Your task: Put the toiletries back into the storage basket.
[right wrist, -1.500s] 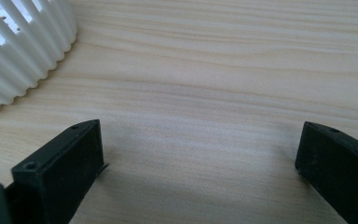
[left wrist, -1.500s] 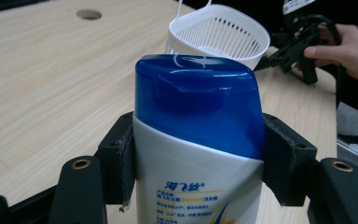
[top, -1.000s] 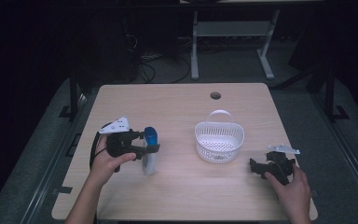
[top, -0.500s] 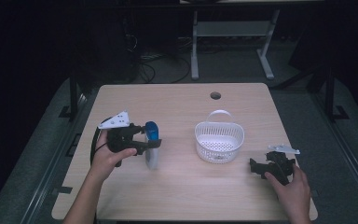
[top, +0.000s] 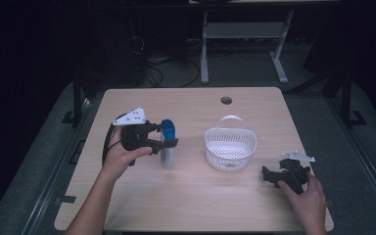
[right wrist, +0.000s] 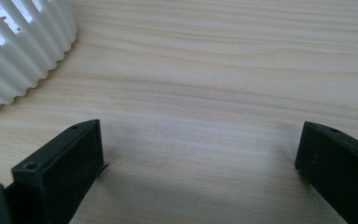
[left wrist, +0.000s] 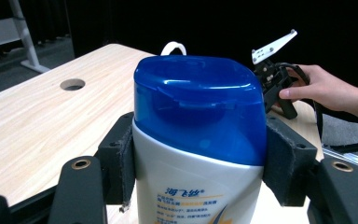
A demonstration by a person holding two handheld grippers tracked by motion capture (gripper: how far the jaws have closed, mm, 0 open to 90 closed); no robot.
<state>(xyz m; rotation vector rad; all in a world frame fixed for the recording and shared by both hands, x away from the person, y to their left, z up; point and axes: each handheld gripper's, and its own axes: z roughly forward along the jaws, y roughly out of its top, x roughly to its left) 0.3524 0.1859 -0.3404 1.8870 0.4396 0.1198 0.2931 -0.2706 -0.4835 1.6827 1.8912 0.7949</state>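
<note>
The left claw (top: 169,142) is clamped on the white bottle (top: 167,152) just below its blue cap (left wrist: 200,105), holding it upright above the table (top: 186,205); the white basket (top: 230,149) stands beyond the bottle; the right claw (right wrist: 200,163), jaws apart, rests near the basket.

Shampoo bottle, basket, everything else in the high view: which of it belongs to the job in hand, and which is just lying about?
In the job:
- shampoo bottle, blue cap, clamped in the left tongs
- white basket, likely where it goes

Lying about:
- right tongs, open, resting on the table
- cable hole
- desk frame on the floor behind
</note>
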